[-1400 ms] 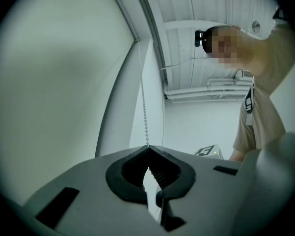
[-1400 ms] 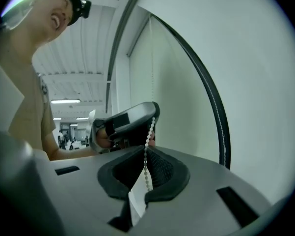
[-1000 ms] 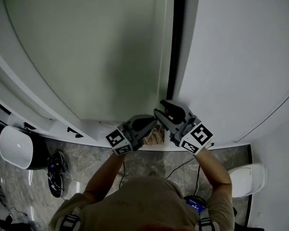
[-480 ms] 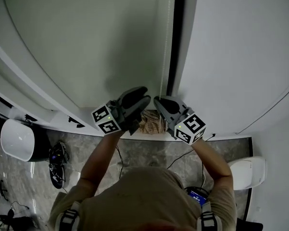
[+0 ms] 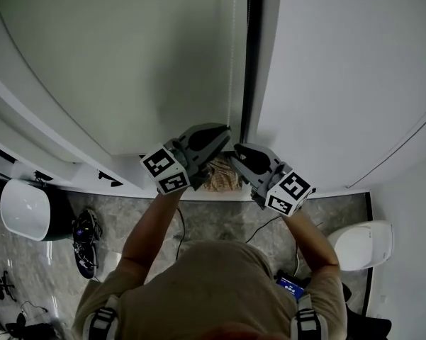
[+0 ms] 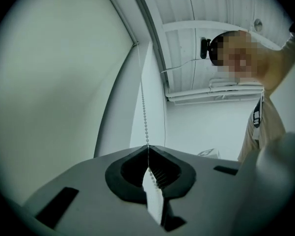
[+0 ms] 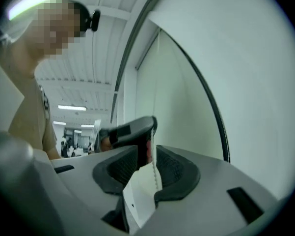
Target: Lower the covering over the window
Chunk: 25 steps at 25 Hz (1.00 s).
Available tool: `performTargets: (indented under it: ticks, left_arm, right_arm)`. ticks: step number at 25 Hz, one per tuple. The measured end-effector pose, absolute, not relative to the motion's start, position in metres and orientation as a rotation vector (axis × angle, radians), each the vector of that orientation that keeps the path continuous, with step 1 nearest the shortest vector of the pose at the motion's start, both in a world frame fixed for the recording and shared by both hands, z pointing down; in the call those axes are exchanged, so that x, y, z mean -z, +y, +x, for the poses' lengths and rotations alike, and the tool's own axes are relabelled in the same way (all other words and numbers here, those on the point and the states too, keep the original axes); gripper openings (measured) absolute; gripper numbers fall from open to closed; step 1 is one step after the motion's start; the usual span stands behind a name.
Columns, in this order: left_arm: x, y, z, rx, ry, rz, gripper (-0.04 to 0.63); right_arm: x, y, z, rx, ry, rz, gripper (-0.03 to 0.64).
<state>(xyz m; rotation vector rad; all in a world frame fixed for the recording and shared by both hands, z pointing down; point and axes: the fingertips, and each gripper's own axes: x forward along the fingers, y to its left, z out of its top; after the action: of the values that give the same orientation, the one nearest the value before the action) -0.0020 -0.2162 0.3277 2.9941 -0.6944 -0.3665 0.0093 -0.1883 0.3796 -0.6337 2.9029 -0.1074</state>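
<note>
left gripper (image 6: 148,147) clamps the bead chain (image 6: 144,112) at the right edge of the blind (image 5: 127,62), right gripper (image 7: 148,152) just below has just been opening, chain loose between its jaws; if left slips on the beads, blind stalls or creeps back.

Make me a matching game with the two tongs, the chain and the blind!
Things:
1. left tongs
2. right tongs
3. chain
4. blind

States:
A. pale green sheet
B. open, with the chain between them
C. white beads, hanging straight
D. shut on the chain

Pairs: 1-D, 2-B, 3-C, 4-A.

The left tongs have just been closing and the right tongs have just been opening.
</note>
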Motion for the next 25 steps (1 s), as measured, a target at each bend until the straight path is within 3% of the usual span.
performTargets:
  ticks: [2, 9, 11, 14, 15, 16, 17, 23, 25]
  left_arm:
    - [-0.338, -0.216, -0.008, 0.36, -0.717, 2.983, 0.023]
    - [-0.385, -0.19, 0.011, 0.346, -0.602, 2.928, 0.023]
    - [-0.39, -0.186, 0.014, 0.357, -0.594, 2.914, 0.023]
    - [-0.385, -0.179, 0.006, 0.398, -0.603, 2.917, 0.023]
    - [-0.38, -0.179, 0.0, 0.435, -0.608, 2.914, 0.041]
    - [-0.373, -0.181, -0.008, 0.473, -0.628, 2.912, 0.134]
    - [-0.364, -0.184, -0.015, 0.501, -0.667, 2.919, 0.152]
    - [-0.308, -0.22, 0.015, 0.414, -0.636, 3.095, 0.15]
    - [-0.313, -0.216, 0.028, 0.327, -0.585, 3.117, 0.037]
  right_arm:
    - [-0.358, -0.195, 0.025, 0.155, 2.827, -0.643, 0.127]
    - [-0.298, -0.215, 0.002, -0.123, 2.859, -0.712, 0.125]
    - [-0.299, -0.22, -0.002, -0.125, 2.879, -0.761, 0.04]
    - [-0.3, -0.218, 0.001, -0.071, 2.849, -0.789, 0.014]
    - [-0.305, -0.216, 0.003, -0.078, 2.848, -0.812, 0.014]
    - [-0.314, -0.214, 0.003, -0.07, 2.867, -0.823, 0.014]
    - [-0.328, -0.211, 0.002, -0.036, 2.902, -0.815, 0.014]
    - [-0.362, -0.217, -0.005, 0.118, 2.932, -0.702, 0.014]
    - [-0.362, -0.209, -0.009, 0.125, 2.927, -0.684, 0.014]
